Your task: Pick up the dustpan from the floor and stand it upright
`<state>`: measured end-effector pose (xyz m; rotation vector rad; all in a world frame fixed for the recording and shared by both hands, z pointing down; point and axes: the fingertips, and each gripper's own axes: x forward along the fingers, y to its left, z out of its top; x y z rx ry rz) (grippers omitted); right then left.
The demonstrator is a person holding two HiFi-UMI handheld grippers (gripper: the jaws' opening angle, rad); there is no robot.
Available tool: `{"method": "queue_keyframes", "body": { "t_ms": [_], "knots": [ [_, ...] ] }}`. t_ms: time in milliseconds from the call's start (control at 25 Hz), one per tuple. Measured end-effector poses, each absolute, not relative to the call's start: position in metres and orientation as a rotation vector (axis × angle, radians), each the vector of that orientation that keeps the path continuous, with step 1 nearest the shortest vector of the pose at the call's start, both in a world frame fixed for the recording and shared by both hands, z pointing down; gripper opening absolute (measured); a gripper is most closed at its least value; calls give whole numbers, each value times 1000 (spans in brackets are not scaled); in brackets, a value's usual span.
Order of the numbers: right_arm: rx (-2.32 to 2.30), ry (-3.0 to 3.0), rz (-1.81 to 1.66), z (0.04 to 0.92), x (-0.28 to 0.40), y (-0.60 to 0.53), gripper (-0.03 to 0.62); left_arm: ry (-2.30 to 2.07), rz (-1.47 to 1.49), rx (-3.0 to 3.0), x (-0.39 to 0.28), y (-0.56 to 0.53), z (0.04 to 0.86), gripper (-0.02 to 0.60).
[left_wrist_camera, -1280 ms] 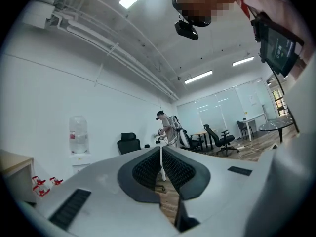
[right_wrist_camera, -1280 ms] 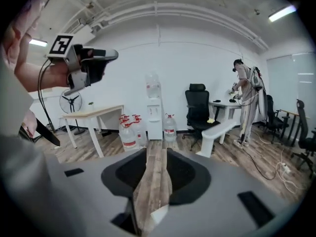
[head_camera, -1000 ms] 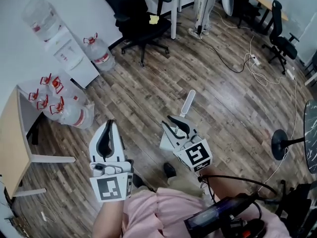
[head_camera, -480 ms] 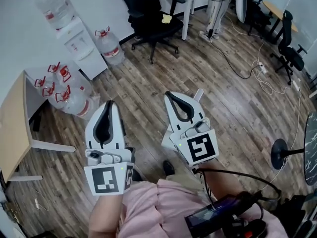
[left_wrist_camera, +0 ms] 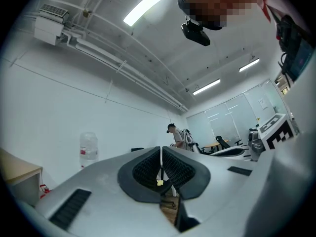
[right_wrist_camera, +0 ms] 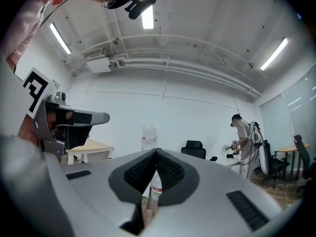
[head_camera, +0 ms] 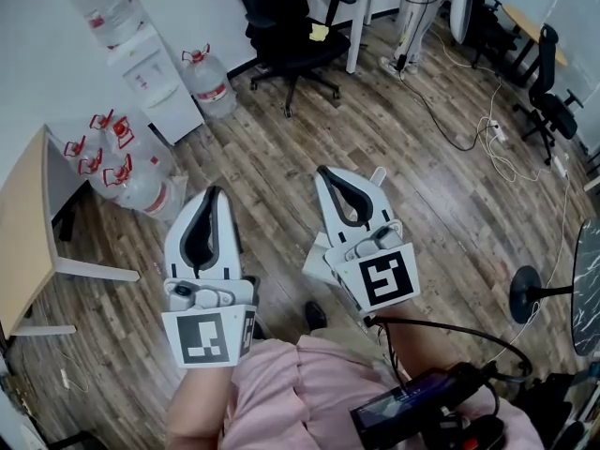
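**Dustpan flat on the floor, both grippers shut and empty**

The dustpan (head_camera: 313, 259) is pale, close to white, and lies flat on the wood floor (head_camera: 441, 204). Only two parts of it show. One is a corner of the flat pan. The other is the rounded end of its slim handle (head_camera: 378, 174), which points away from the person. Everything between those parts is hidden.

The right gripper (head_camera: 323, 171) hangs directly over the dustpan and covers its middle. Its dark ribbed pads are pressed together along their length, with nothing between them.

The left gripper (head_camera: 212, 193) hangs to the left of the dustpan, apart from it. Its jaws also meet at the tips and hold nothing.

A dark shoe (head_camera: 316, 315) stands just on the person's side of the pan. A black office chair (head_camera: 286, 36) stands well beyond the dustpan's handle end. A cluster of water bottles (head_camera: 141, 190) lies on the floor farther to the dustpan's left.
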<state>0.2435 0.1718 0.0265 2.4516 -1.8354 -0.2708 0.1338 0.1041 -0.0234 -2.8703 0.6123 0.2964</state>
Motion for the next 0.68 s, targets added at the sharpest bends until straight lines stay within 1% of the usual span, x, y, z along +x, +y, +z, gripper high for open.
{"method": "queue_keyframes", "body": {
  "t_ms": [680],
  "knots": [
    [2431,-1872,-330,19,240,170,2,605,289,-2827,136,111,-29,20]
  ]
}}
